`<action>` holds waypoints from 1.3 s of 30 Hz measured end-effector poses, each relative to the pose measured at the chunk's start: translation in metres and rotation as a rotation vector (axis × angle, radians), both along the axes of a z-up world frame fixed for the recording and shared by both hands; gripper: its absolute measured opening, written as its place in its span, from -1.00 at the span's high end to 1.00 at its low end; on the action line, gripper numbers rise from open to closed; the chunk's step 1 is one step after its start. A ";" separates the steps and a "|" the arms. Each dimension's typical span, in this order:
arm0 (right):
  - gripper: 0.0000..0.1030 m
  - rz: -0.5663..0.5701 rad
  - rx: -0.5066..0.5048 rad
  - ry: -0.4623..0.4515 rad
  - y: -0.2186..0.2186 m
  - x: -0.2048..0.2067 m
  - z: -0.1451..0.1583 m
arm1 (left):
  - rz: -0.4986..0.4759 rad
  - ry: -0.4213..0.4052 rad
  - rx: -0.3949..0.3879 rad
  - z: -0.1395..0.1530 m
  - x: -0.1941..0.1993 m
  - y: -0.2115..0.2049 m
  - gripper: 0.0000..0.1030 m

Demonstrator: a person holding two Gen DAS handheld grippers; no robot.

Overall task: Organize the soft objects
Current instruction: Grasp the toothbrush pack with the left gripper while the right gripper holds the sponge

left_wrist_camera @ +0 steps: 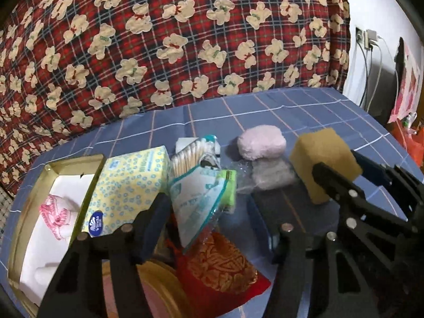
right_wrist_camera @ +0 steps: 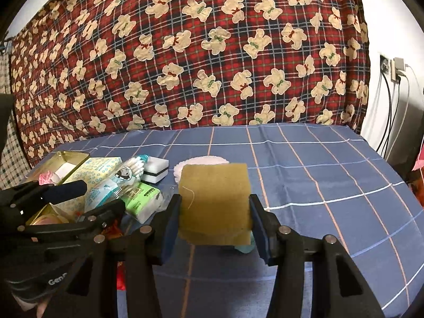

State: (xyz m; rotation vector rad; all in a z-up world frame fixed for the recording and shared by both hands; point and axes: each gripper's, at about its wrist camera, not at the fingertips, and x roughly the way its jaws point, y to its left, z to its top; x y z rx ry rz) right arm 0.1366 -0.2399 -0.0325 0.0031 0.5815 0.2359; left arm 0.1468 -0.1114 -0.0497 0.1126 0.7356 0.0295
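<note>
My right gripper (right_wrist_camera: 214, 222) is shut on a tan sponge block (right_wrist_camera: 214, 201), held just above the blue checked cloth; the sponge also shows in the left wrist view (left_wrist_camera: 324, 164), with the right gripper (left_wrist_camera: 341, 169) around it. My left gripper (left_wrist_camera: 214, 228) is open and empty above a clutter of soft goods: a yellow tissue pack (left_wrist_camera: 127, 188), a zip bag of cotton pads (left_wrist_camera: 196, 201), cotton swabs (left_wrist_camera: 189, 159), a green tissue pack (left_wrist_camera: 229, 185), a pink fluffy puff (left_wrist_camera: 261, 143) and a red-gold pouch (left_wrist_camera: 225, 267). The left gripper also shows at the left of the right wrist view (right_wrist_camera: 84, 198).
An open gold tin (left_wrist_camera: 16, 228) at the left holds white padding and a pink lace item (left_wrist_camera: 57, 213). A round gold lid (left_wrist_camera: 159, 283) lies near the left fingers. A white-black sponge (right_wrist_camera: 156, 171) and white round pad (right_wrist_camera: 209, 160) lie behind. A bear-print quilt (left_wrist_camera: 169, 39) backs the table.
</note>
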 end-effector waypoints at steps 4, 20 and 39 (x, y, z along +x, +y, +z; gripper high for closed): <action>-0.02 -0.004 0.005 -0.018 -0.001 -0.003 0.001 | 0.046 0.021 0.008 -0.007 0.012 -0.001 -0.17; -0.02 -0.023 0.023 -0.081 -0.006 -0.013 0.007 | 0.052 -0.127 -0.088 -0.003 -0.008 0.005 0.53; -0.02 -0.044 0.029 -0.117 -0.010 -0.018 0.009 | -0.029 -0.218 -0.219 -0.005 -0.035 0.004 0.54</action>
